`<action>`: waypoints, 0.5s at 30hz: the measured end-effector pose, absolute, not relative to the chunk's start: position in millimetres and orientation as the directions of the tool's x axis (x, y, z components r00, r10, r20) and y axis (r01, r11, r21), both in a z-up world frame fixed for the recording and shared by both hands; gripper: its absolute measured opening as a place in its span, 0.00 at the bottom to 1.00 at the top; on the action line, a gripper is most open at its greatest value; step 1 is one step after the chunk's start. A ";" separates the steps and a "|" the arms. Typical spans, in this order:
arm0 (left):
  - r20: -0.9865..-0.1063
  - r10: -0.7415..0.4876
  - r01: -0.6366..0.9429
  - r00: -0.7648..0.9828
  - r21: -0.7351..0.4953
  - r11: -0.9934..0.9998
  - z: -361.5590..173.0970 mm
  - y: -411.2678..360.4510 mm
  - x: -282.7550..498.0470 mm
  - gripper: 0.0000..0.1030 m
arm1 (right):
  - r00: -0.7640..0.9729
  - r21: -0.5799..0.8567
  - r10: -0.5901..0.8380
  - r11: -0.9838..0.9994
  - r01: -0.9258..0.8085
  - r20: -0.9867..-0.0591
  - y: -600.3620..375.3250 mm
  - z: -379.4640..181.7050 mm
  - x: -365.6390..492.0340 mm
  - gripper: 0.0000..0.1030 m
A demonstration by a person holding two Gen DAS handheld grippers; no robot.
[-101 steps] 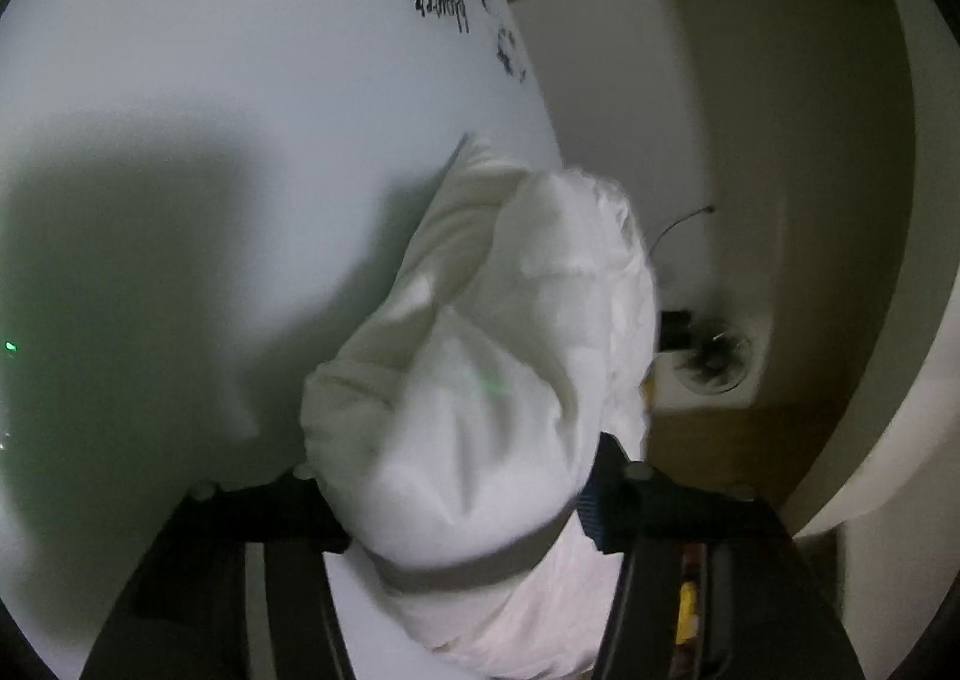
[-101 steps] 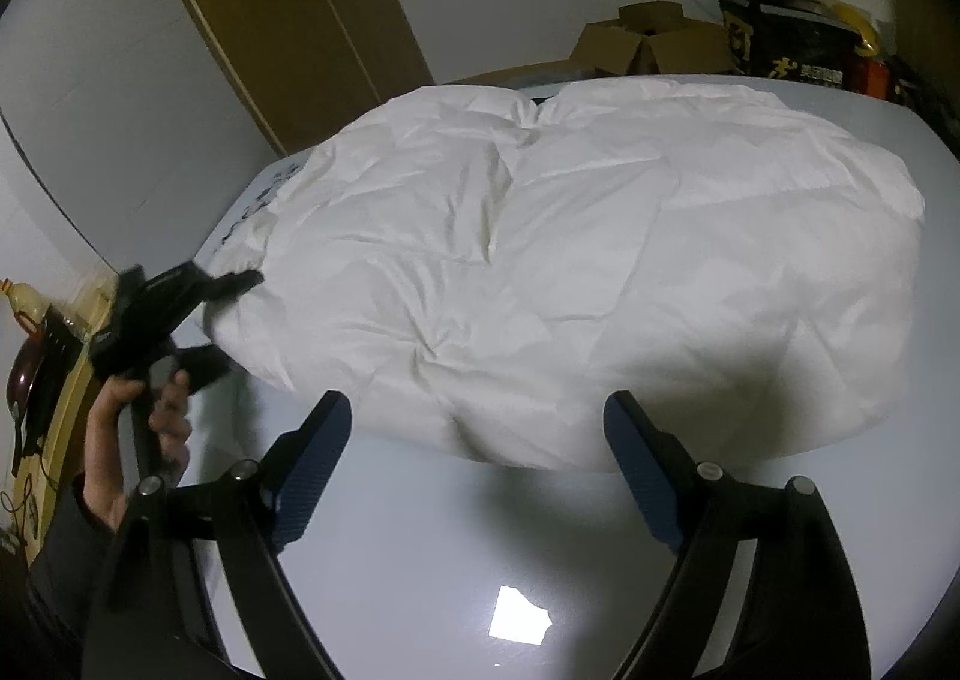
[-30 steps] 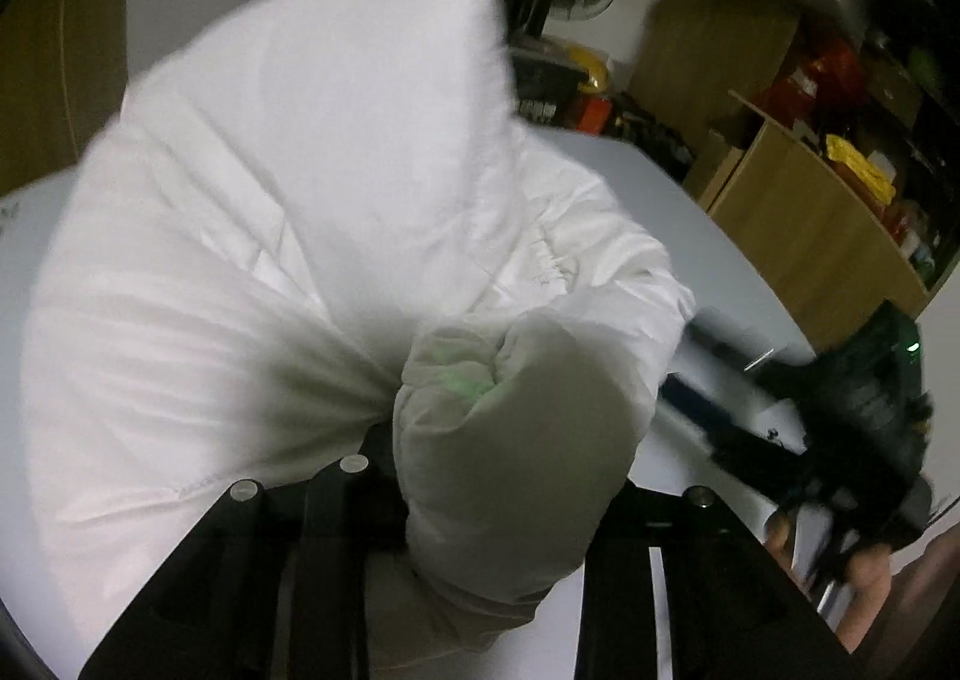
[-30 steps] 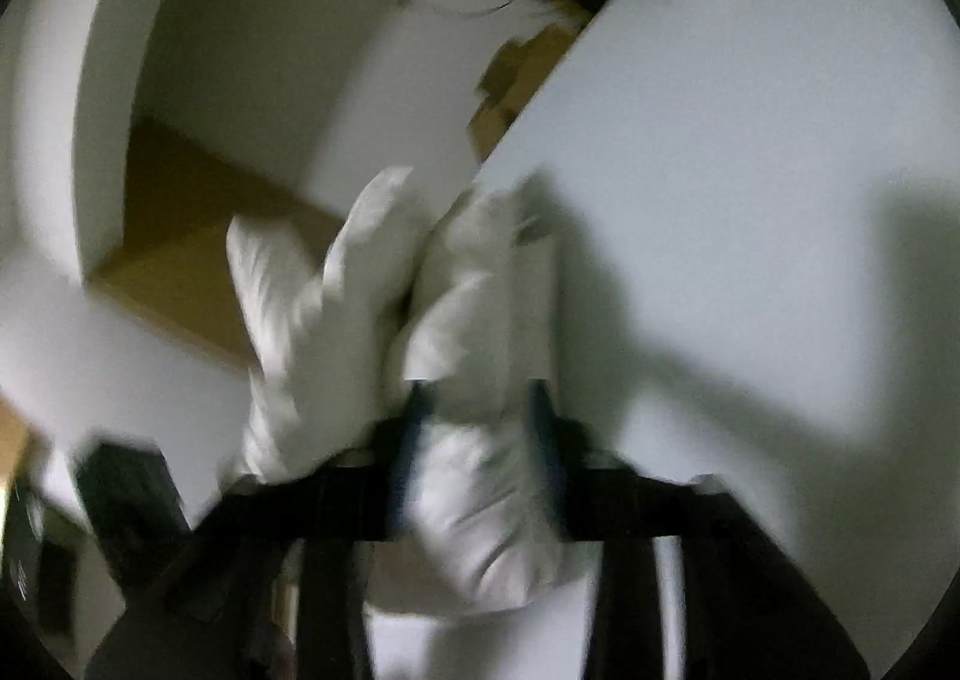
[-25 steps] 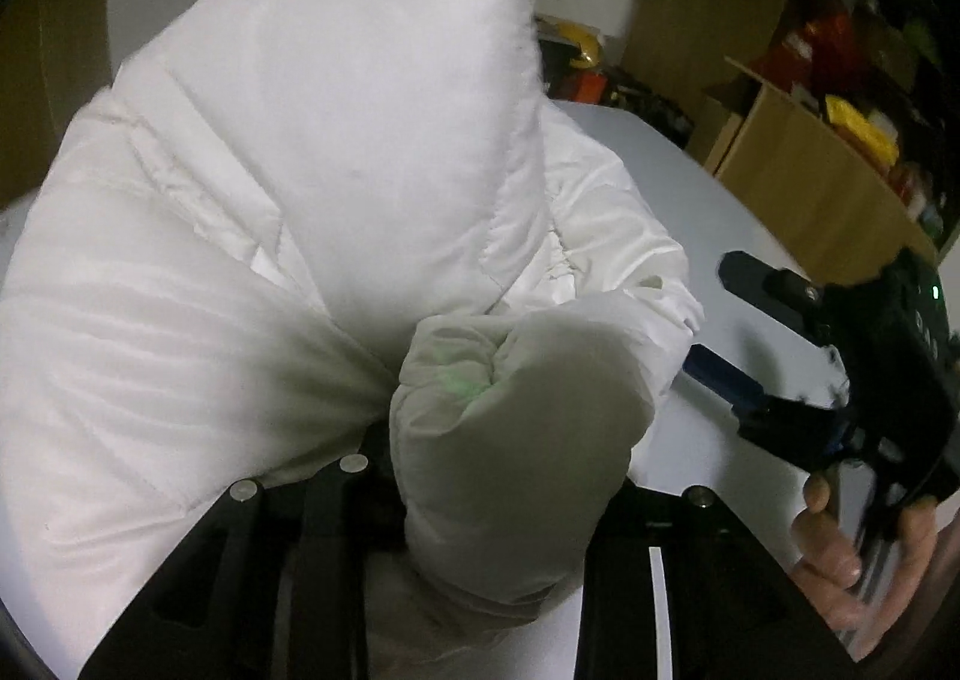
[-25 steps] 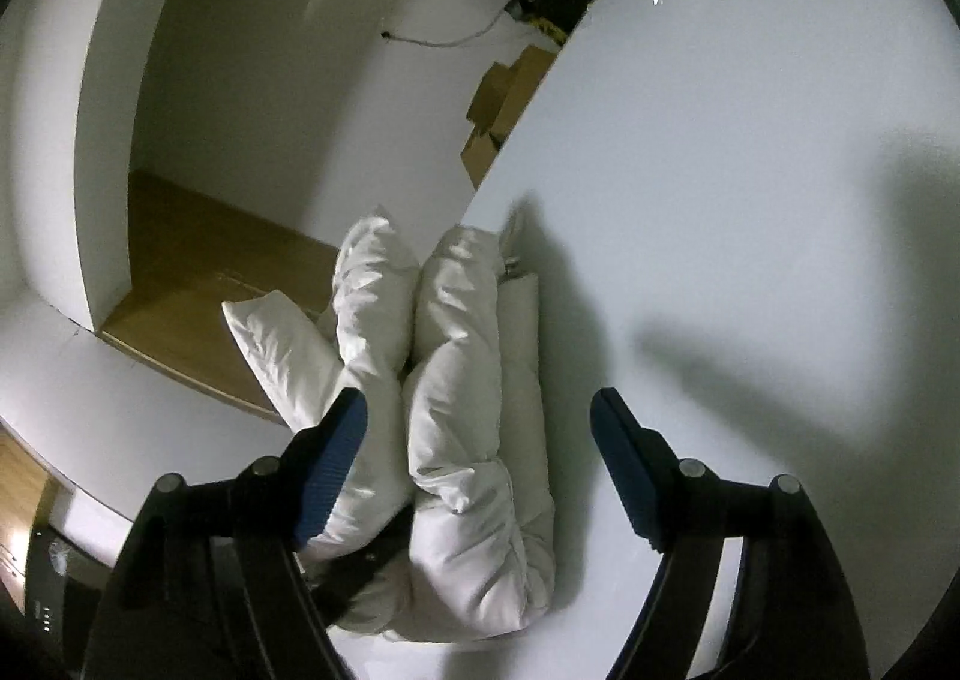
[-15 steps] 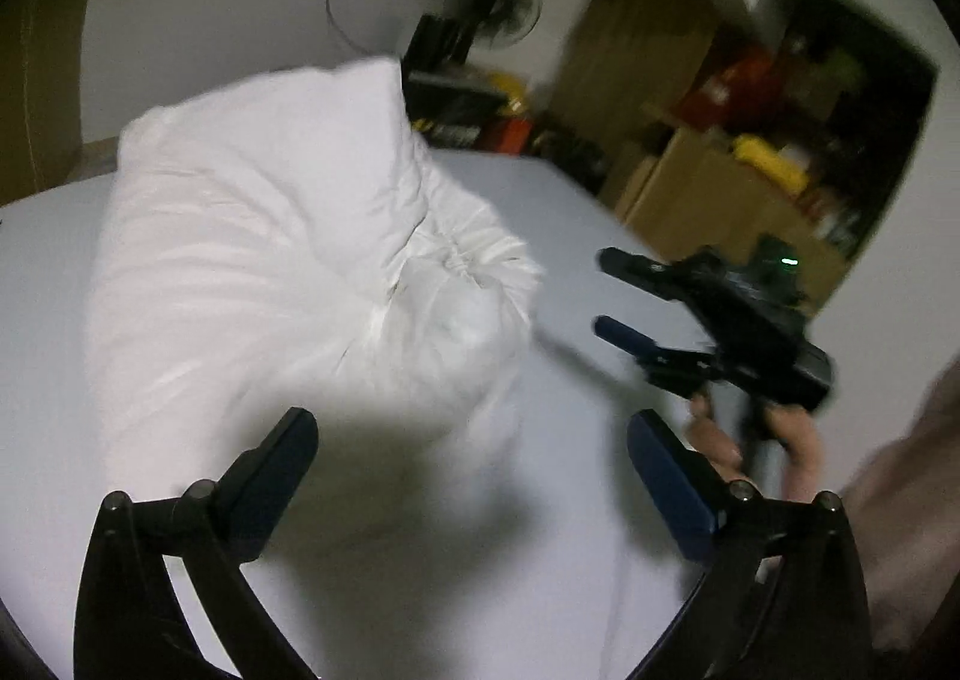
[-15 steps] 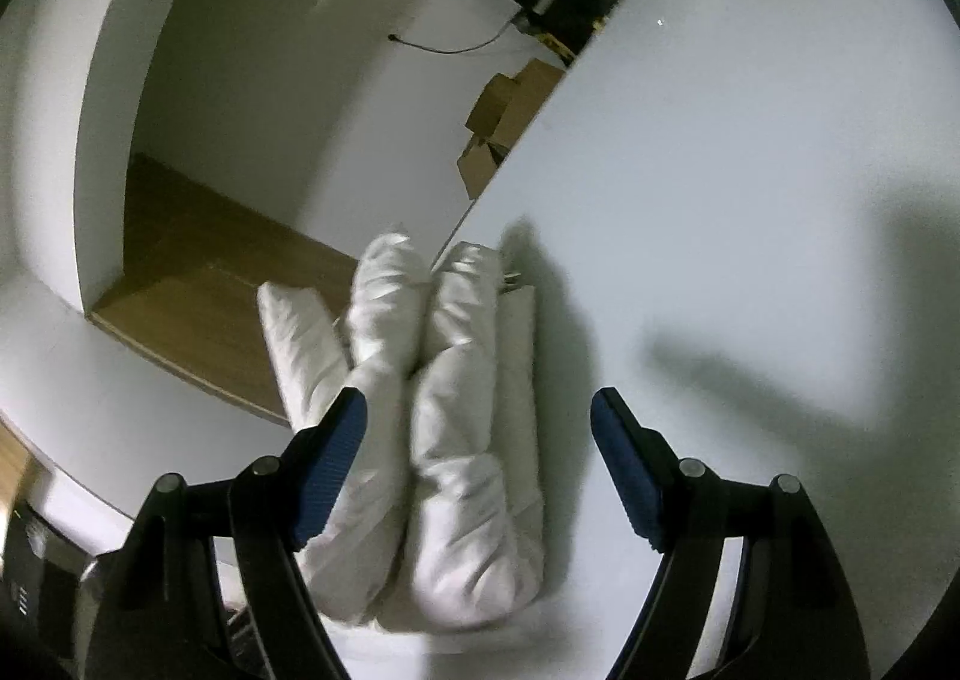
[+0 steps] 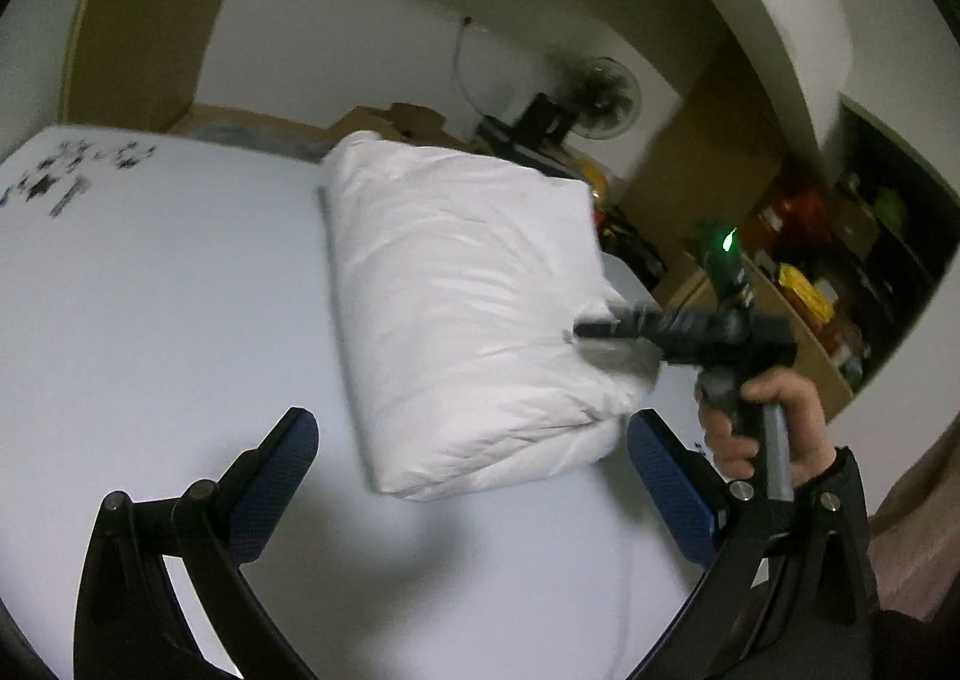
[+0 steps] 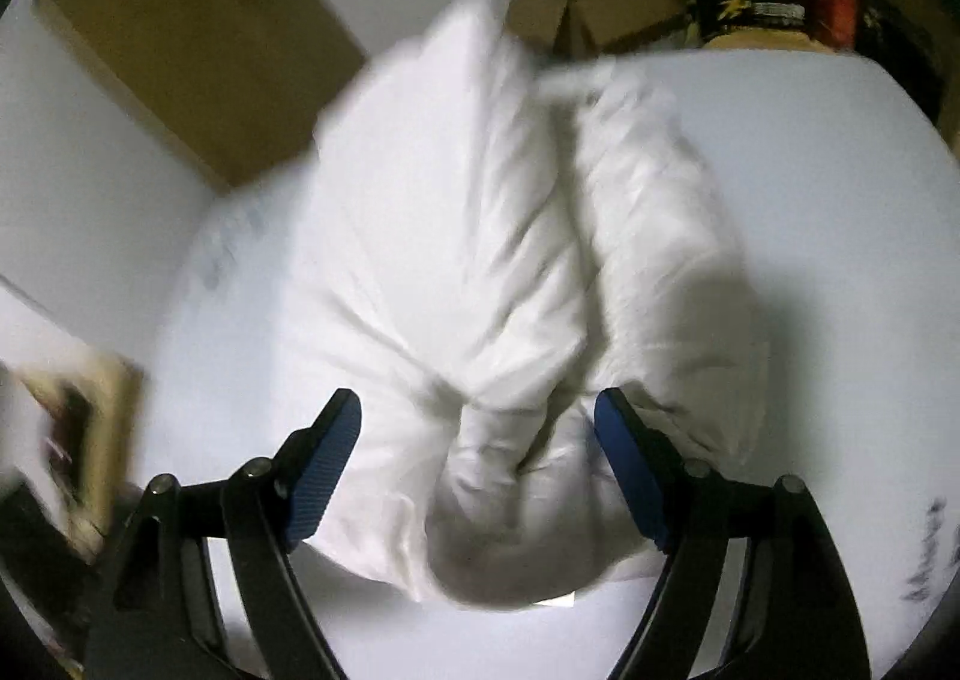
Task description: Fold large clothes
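the white padded garment (image 9: 474,314) lies folded into a thick bundle on the bench (image 9: 150,284) – left gripper (image 9: 474,476) and right gripper (image 10: 477,458) both hover beside it, fingers apart and empty, likely to let the fold settle.

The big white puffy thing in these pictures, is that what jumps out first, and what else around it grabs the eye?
Yes: the puffy white padded garment, folded into a thick bundle, lies on the pale white table and fills the middle of both views. The left gripper, black with blue pads, stands open just short of it, while the right gripper straddles its near end, also open. A black standing fan sits by the far wall.
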State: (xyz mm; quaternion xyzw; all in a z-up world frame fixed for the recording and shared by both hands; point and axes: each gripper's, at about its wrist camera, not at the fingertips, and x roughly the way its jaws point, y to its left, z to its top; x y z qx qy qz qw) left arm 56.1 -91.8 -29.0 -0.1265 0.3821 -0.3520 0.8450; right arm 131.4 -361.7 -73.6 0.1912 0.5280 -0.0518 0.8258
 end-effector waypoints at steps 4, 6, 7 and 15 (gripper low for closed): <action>-0.563 -0.686 0.435 0.460 -0.531 0.727 -31.6 -82.7 71.6 1.00 | 0.500 0.351 0.168 0.887 0.300 -0.850 -376.0 -75.1 112.1 0.15; -0.555 -0.671 0.418 0.490 -0.526 0.741 -21.9 -78.1 81.4 1.00 | 0.609 0.475 0.221 0.830 0.292 -0.762 -391.7 -61.4 81.8 0.14; -0.553 -0.657 0.414 0.513 -0.511 0.753 -18.2 -76.4 85.5 1.00 | 0.644 0.509 0.227 0.810 0.292 -0.731 -396.0 -60.9 68.9 0.13; -0.572 -0.580 0.431 0.580 -0.389 0.815 13.9 -154.9 133.8 1.00 | 0.720 0.775 0.409 0.565 0.283 -0.561 -439.2 -164.6 37.7 0.13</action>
